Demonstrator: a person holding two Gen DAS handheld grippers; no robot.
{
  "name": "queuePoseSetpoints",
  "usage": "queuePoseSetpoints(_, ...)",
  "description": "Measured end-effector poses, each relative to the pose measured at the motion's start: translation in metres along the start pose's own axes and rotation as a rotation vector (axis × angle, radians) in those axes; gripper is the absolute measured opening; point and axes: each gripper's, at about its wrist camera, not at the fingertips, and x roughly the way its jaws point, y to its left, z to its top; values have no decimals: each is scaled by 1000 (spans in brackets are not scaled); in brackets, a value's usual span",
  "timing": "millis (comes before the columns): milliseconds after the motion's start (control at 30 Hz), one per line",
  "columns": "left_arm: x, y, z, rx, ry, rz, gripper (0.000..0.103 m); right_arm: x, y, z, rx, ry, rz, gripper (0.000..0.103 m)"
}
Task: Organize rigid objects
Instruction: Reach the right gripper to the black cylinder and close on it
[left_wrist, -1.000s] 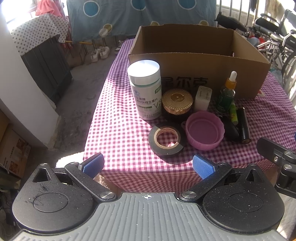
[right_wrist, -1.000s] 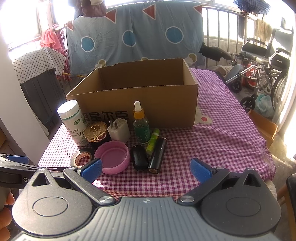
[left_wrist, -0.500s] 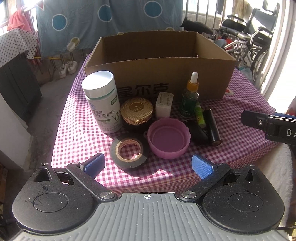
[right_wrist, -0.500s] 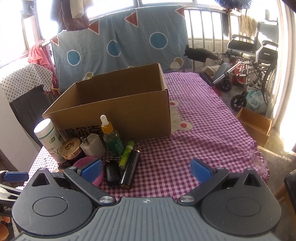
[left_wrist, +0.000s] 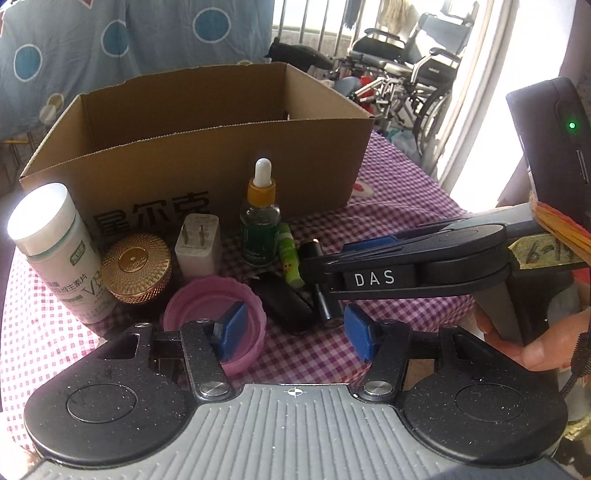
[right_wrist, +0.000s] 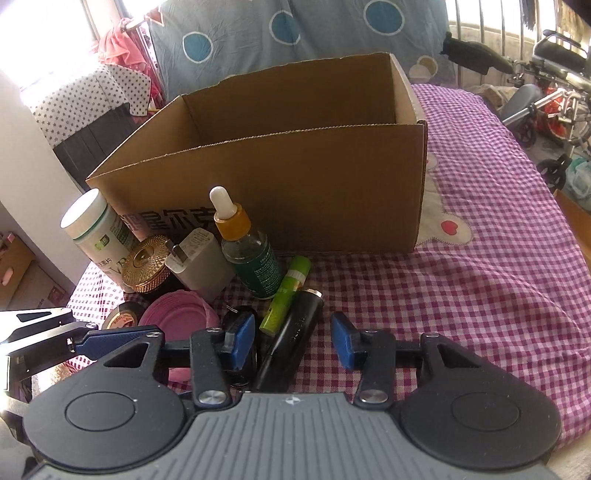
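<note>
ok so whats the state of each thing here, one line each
box: open, upright, nothing seen inside
white bottle: upright, capped
dropper bottle: upright, dropper on
gold jar: lid on
plug: leaning, prongs up
pink lid: lying hollow side up
green tube: lying flat
black tube: lying between right gripper's fingers
left gripper: jaws just closing, gripping nothing
right gripper: jaws just closing, pads off black tube

A purple-and-white checked tablecloth (right_wrist: 480, 280) covers the table. Behind it hangs a blue sheet with round dots (right_wrist: 295, 33). A folded metal wheelchair (left_wrist: 413, 77) stands to the right, near bright window bars (left_wrist: 306, 22).
</note>
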Motion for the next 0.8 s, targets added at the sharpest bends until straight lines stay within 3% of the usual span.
queuePoseSetpoints(33, 2, -1, 0, 5, 1, -14, 58, 5, -1, 1, 0, 18, 7, 30)
queuePoseSetpoints(233, 15, -11, 8, 46, 36, -46, 56, 9, -20, -3, 58, 59, 46, 24)
queuePoseSetpoints(467, 45, -36, 18, 122, 115, -123, 56, -4, -57, -12, 186, 60, 74, 24)
queuePoseSetpoints(800, 76, -59, 26, 160, 162, -131, 57, -3, -104, -13, 389, 129, 251, 24)
